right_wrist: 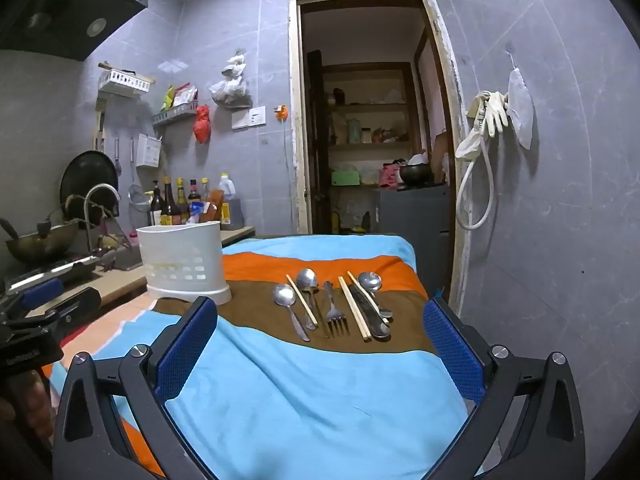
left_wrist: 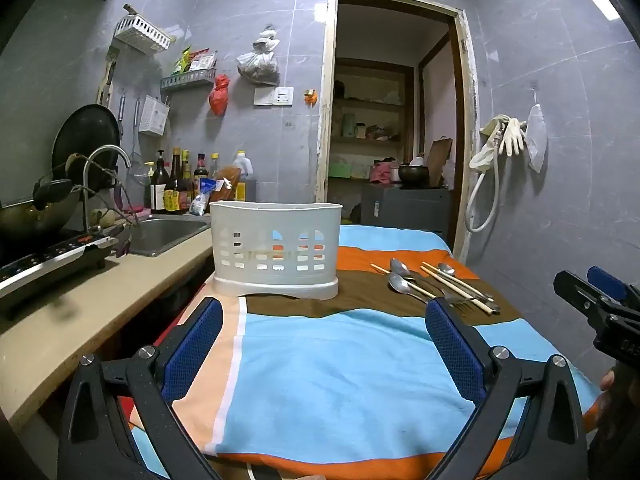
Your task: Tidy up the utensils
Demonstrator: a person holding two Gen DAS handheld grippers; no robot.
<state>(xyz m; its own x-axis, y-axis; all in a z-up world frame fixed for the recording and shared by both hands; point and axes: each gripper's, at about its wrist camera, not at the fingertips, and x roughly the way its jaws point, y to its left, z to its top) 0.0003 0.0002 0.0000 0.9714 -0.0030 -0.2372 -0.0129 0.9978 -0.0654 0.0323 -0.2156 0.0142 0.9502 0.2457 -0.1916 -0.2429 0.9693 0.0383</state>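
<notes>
A white slotted utensil basket stands upright at the far left of the striped cloth; it also shows in the right wrist view. To its right, several utensils lie side by side on the brown stripe: spoons, a fork, wooden chopsticks and a dark-handled knife. They also show in the left wrist view. My left gripper is open and empty, in front of the basket. My right gripper is open and empty, in front of the utensils.
A striped cloth covers the table. A counter runs along the left with a sink, a stove, a wok and bottles. A doorway opens behind, and a tiled wall stands close on the right.
</notes>
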